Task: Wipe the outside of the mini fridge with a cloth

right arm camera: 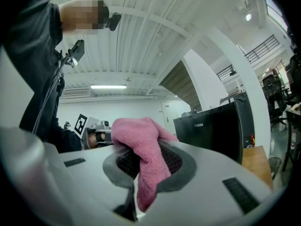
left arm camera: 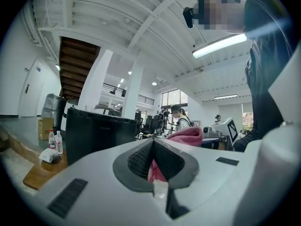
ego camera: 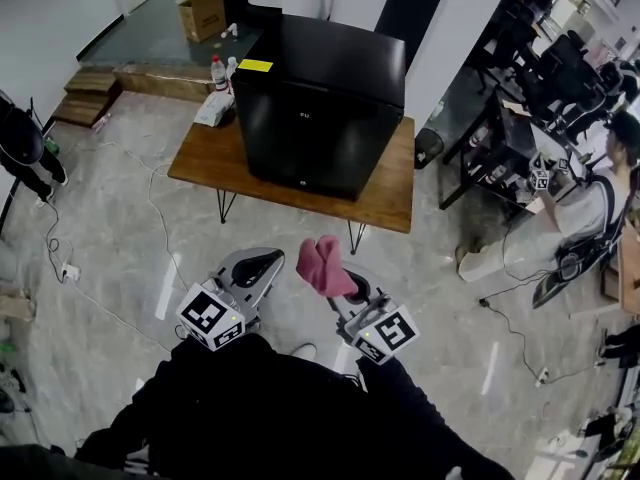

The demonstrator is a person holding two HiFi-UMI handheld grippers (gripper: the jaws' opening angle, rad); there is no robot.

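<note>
The black mini fridge (ego camera: 320, 108) stands on a low wooden table (ego camera: 390, 193) ahead of me, door side toward me; it shows also in the left gripper view (left arm camera: 96, 135) and the right gripper view (right arm camera: 221, 131). A pink cloth (ego camera: 322, 263) bulges up out of my right gripper (ego camera: 352, 286), which is shut on it (right arm camera: 143, 161); the cloth (right arm camera: 141, 140) drapes over the pads. My left gripper (ego camera: 258, 263) sits beside it, shut (left arm camera: 153, 147) and holding nothing. Both grippers hover over the floor, short of the table.
Two water bottles (ego camera: 217, 71) and a white packet (ego camera: 212, 108) sit on the table's left end. A cardboard box (ego camera: 203, 13) is behind. Cables (ego camera: 60, 258) trail over the floor at left. A seated person (ego camera: 590, 208) and desks are to the right.
</note>
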